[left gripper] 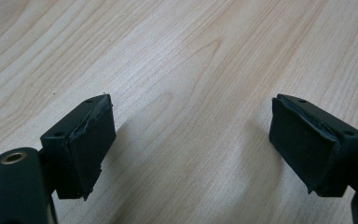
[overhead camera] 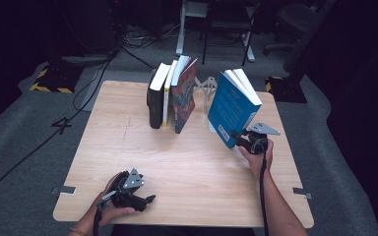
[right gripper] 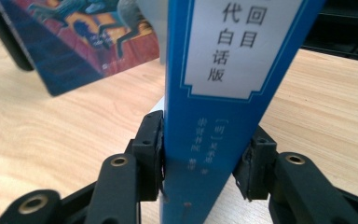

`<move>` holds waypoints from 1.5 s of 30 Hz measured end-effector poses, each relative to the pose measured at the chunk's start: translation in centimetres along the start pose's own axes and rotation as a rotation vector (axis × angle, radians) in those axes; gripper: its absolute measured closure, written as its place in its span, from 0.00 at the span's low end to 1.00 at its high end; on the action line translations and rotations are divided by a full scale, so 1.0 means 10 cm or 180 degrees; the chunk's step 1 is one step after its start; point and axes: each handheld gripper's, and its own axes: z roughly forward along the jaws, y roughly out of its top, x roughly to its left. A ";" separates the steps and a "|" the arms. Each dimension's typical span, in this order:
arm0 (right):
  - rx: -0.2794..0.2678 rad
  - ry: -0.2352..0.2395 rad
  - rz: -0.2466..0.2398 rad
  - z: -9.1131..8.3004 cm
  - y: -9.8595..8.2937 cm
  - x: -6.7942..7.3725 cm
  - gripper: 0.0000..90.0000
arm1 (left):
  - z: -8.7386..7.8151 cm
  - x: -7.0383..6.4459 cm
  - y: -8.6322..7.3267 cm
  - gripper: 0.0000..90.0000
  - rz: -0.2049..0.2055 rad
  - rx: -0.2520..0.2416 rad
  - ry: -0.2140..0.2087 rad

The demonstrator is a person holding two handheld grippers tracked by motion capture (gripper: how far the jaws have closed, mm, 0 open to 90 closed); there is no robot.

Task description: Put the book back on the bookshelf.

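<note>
The blue book (overhead camera: 231, 105) stands on the right half of the wooden surface (overhead camera: 187, 167), toward the far side, held up by the right gripper (overhead camera: 240, 138). In the right gripper view the jaws press on both sides of the blue book (right gripper: 214, 116) at the lower end of its spine, clamped tight against the covers. The book is upright but tilted, its top leaning to the right and away; its long axis runs up from the surface, and the spine faces near, toward the person, with the white page edges turned up and to the right.

To its left, across an open gap of bare wood, a row of three books (overhead camera: 170, 96) stands near the far edge: a black one (overhead camera: 153, 103) at the left, a thin yellow-spined one (overhead camera: 166, 101) in the middle, and a colourful one (overhead camera: 184, 96) leaning at the right. A white bookend (overhead camera: 207, 88) shows between the row and the blue book, at the far edge.

The near half of the surface is open wood, giving wide room in front of the books. The right edge lies close beside the right hand (overhead camera: 258, 155).

The left gripper (overhead camera: 145, 200) rests low at the near left, close to the near edge, and its jaws stand wide apart over bare wood with nothing between them.
</note>
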 end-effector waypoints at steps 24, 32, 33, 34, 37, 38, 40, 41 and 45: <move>0.0070 -0.0706 0.0309 0.39 0.24 0.35 0.69 | 0.00 0.01 0.01 0.16 0.0019 0.0000 -0.0008; 0.0093 -0.0782 0.0348 0.45 0.28 0.48 0.69 | 0.01 0.01 0.01 0.16 0.0027 0.0001 -0.0015; 0.0091 -0.0781 0.0352 0.45 0.28 0.49 0.69 | 0.00 0.01 0.01 0.16 0.0027 0.0004 -0.0014; 0.0088 -0.0780 0.0354 0.46 0.29 0.49 0.69 | 0.00 0.01 0.01 0.16 0.0028 0.0005 -0.0014; 0.0089 -0.0806 0.0370 0.48 0.30 0.49 0.69 | 0.01 0.01 0.01 0.16 0.0025 0.0001 -0.0014; 0.0101 -0.0826 0.0378 0.49 0.31 0.48 0.69 | 0.00 0.01 0.01 0.16 0.0026 0.0004 -0.0012; 0.0101 -0.0839 0.0416 0.50 0.32 0.46 0.69 | 0.00 0.01 0.01 0.16 0.0024 0.0004 -0.0010; 0.0089 -0.0848 0.0435 0.51 0.31 0.45 0.69 | 0.00 0.01 0.01 0.16 0.0024 0.0003 -0.0009; 0.0098 -0.0858 0.0469 0.51 0.32 0.43 0.69 | 0.00 0.01 0.01 0.17 0.0023 0.0004 -0.0009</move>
